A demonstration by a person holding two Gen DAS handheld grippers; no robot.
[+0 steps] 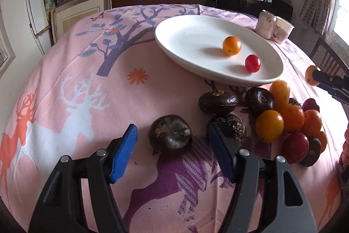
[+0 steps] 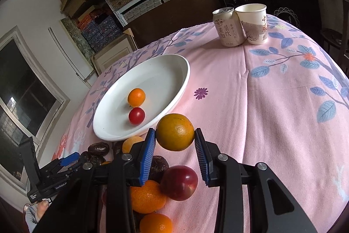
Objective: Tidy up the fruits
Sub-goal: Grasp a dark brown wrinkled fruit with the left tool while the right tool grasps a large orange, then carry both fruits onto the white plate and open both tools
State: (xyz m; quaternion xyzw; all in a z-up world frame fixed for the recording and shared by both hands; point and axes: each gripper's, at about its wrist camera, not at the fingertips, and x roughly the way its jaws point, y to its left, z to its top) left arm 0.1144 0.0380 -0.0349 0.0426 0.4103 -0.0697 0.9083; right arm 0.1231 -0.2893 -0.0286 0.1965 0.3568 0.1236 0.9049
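The right gripper (image 2: 175, 145) clamps an orange (image 2: 175, 132) (lifted), while the left gripper (image 1: 172, 152) gapes around a chestnut (image 1: 170, 134), untouching.

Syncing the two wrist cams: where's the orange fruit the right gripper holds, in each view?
Left wrist: the held orange fruit sits at the far right edge, mid-height, on the tip of the right gripper, beyond the fruit pile.
Right wrist: the fruit is centre frame, clamped between the blue pads, just right of the plate's near rim.
Shared landmark: the white plate holding a small orange and a red tomato.
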